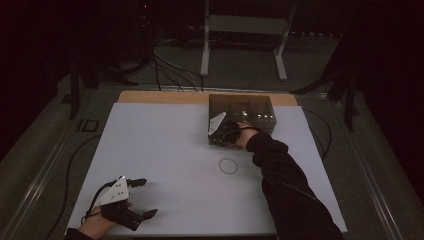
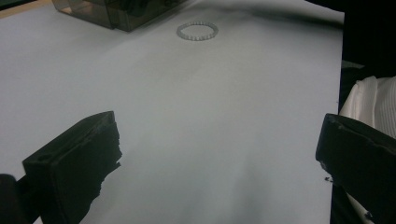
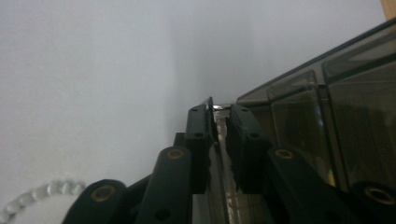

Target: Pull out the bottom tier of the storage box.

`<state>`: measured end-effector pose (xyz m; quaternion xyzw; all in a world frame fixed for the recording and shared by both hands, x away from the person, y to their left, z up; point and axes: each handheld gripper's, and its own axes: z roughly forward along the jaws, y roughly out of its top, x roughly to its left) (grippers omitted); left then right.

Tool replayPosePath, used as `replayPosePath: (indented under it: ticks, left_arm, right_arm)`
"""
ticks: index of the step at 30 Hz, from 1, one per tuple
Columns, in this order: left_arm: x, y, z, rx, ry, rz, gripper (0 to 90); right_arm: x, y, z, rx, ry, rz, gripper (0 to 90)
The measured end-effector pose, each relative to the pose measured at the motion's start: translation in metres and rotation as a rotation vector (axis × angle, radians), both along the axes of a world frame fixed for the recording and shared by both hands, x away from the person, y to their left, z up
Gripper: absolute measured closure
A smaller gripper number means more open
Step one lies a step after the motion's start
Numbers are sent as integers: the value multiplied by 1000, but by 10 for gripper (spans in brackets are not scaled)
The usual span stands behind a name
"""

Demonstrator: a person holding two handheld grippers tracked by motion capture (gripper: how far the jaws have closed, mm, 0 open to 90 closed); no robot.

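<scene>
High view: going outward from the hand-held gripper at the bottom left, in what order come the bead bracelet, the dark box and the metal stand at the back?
1. Bead bracelet, mid-table, nearest the left hand-held gripper.
2. Dark box, at the table's far edge.
3. Metal stand, on the floor beyond the table.

1. My left gripper (image 1: 145,199) is black, with a pale grey three-cornered plate on top and a dark cable looping off behind it.
2. Its fingers (image 2: 74,163) are chunky black blocks with rough, ragged inner edges.
3. My right gripper (image 1: 220,134) carries the same grey plate.
4. Its fingers (image 3: 201,149) are slim black bars on jointed links, with brass-coloured rivets and small screw holes.
5. I wear a black long sleeve on my right arm.
</scene>
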<state>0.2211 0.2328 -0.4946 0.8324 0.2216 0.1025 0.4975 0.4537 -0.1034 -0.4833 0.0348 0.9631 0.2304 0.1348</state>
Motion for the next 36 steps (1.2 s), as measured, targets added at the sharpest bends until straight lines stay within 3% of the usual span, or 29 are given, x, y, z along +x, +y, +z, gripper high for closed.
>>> replayPosePath:
  ticks: [6,11,20,36]
  left_arm:
    - [0,0,0,0,0,-1,1]
    - [0,0,0,-2,0,0,1]
    - [0,0,0,-3,2,-1,1]
    - [0,0,0,-4,3,0,1]
  right_arm:
    - [0,2,-2,-55,13,7,834]
    - [3,3,-2,-61,19,24,853]
    - [3,2,0,-76,72,70,874]
    - [-9,3,2,-107,131,132,887]
